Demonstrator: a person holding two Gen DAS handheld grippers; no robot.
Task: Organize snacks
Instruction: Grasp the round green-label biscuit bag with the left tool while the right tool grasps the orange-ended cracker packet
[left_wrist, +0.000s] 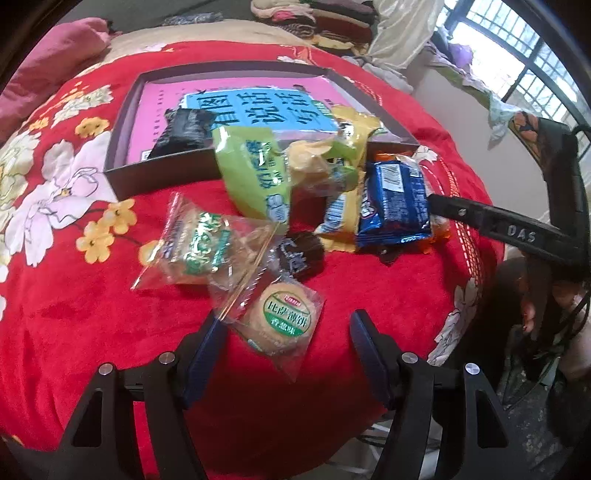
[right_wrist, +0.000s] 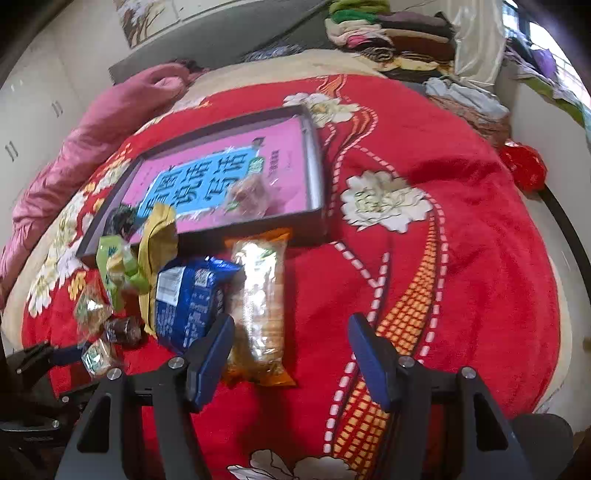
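hovering released, left hand-held gripper (left_wrist: 288, 345) over round biscuit (left_wrist: 282, 319), right hand-held gripper (right_wrist: 291, 343) released, bare blanket (right_wrist: 461, 258) right of tray (right_wrist: 317, 177)

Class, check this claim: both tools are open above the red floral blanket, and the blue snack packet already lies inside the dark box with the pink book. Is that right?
Not quite. The blue snack packet lies on the red floral blanket, in front of the dark box, not inside it; the right wrist view shows this. The rest holds: left tool and right tool are open, and the pink book is inside.

snacks (left_wrist: 280, 206): wrapped, heaped before box (left_wrist: 122, 177) | two inside, seemingly
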